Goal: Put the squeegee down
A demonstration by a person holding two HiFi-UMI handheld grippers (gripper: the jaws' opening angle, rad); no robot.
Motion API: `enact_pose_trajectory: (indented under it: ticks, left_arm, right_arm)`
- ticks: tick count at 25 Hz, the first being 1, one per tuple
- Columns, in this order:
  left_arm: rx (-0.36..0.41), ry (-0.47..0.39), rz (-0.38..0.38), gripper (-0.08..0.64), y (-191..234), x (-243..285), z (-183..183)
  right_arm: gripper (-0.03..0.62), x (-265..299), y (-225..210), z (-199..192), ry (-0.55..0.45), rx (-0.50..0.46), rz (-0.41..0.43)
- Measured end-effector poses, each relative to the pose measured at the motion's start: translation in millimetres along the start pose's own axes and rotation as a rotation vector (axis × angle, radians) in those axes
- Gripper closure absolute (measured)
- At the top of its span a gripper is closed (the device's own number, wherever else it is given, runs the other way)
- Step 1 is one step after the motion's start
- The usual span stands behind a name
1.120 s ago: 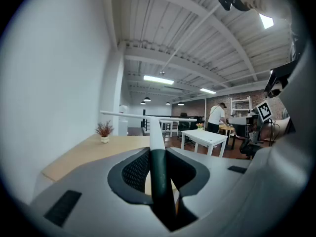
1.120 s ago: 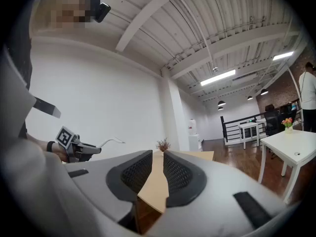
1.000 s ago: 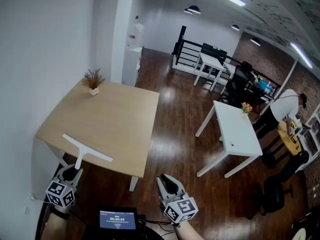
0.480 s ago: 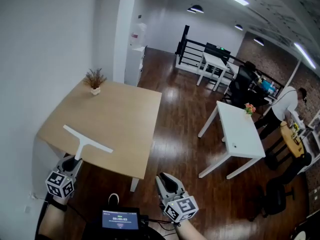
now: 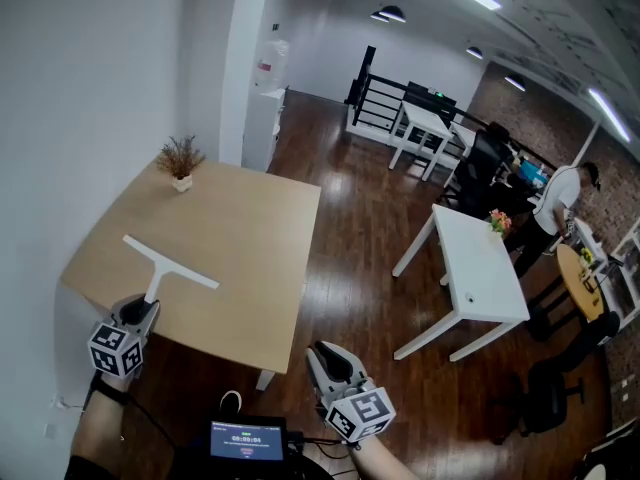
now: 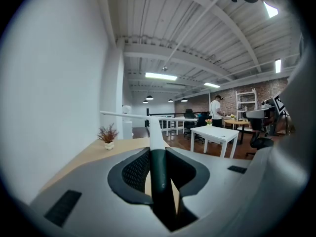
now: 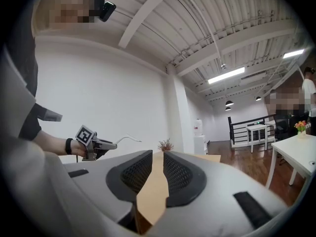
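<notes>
Squeegee (image 5: 170, 267) over wooden table (image 5: 250, 223), pinched in left gripper (image 5: 147, 306); right gripper (image 5: 323, 352) jaws slightly apart.

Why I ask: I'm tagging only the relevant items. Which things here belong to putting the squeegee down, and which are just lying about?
Part of the job:
- squeegee, clamped by its handle in the left gripper
- wooden table

Just there:
- potted plant at the wooden table's far corner
- white table
- right gripper, nothing between its jaws
</notes>
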State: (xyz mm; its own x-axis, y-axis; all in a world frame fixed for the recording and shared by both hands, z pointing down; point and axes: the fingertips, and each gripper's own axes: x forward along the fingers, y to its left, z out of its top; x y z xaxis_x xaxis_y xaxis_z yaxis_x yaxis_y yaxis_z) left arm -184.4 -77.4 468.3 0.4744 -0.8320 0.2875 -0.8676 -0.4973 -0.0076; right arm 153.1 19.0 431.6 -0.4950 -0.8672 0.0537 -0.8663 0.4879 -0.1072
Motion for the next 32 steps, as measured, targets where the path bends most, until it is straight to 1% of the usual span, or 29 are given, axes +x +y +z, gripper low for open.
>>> enact_pose_trajectory:
  ticks: [2, 6, 11, 14, 18, 22, 27, 32]
  left_arm:
    - [0.0, 0.011, -0.002, 0.462, 13.9, 22.3, -1.2]
    - [-0.025, 0.038, -0.009, 0.462, 45.9, 71.9, -6.4]
    - [-0.016, 0.098, -0.028, 0.462, 85.0, 141.4, -19.7]
    - [-0.022, 0.139, -0.04, 0.462, 106.6, 183.0, -35.2]
    - [-0.063, 0.193, -0.064, 0.462, 132.6, 236.9, -57.5]
    - [-0.083, 0.252, -0.069, 0.462, 154.2, 284.9, -81.2]
    - [-0.086, 0.335, -0.057, 0.462, 173.1, 336.1, -114.1]
    - [-0.099, 0.413, -0.054, 0.462, 180.1, 381.8, -154.1]
  right_arm:
    - [0.497, 15.9, -6.7, -0.8, 0.007, 0.005, -0.002]
    - [0.497, 57.1, -17.6, -3.9, 0.027, -0.003, 0.0]
    - [0.497, 117.0, -32.9, -4.8, 0.049, 0.006, 0.0]
    - [0.497, 150.4, -40.8, -12.5, 0.07, 0.015, 0.002]
    - [0.497, 189.6, -51.7, -24.6, 0.096, 0.036, -0.003]
    - [0.497, 218.6, -65.5, -40.7, 0.13, 0.083, -0.022]
    - [0.497, 242.5, -82.2, -59.3, 0.164, 0.145, -0.045]
    - [0.497, 265.9, -96.2, -76.6, 0.191, 0.155, -0.058]
